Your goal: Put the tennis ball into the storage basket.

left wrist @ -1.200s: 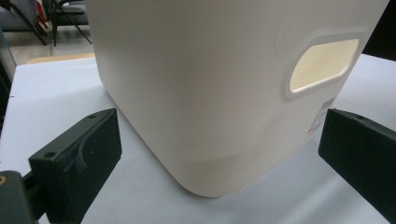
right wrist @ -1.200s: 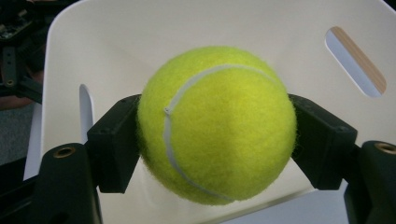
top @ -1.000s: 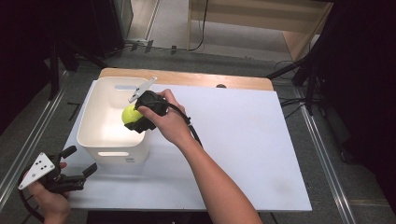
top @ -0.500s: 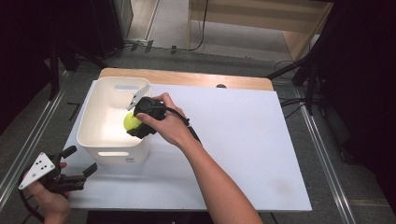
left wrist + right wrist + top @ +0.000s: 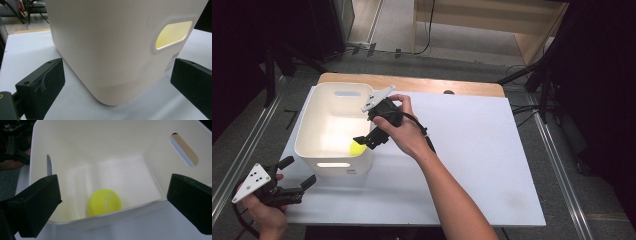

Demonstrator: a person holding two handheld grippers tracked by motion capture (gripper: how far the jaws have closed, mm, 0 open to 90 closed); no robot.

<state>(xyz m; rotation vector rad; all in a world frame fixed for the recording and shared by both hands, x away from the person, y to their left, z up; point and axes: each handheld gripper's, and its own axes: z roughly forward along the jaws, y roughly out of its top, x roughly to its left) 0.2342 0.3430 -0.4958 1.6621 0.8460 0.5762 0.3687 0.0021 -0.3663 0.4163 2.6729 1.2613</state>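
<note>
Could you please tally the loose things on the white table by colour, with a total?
Yellow: 1, the fuzzy yellow tennis ball inside the bin.
White: 1, the white plastic bin with handle cut-outs.
Total: 2.

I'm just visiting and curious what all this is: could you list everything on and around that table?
tennis ball: one, yellow-green, on the tub's floor near its right wall
tub: one, white, handle slots, table's left part
table: one, white top, wooden far edge
floor: grey, with metal rails and cables
right gripper: one, black, jaws just opened, above the tub's right rim
left gripper: one, black, open, near the tub's front corner
</note>
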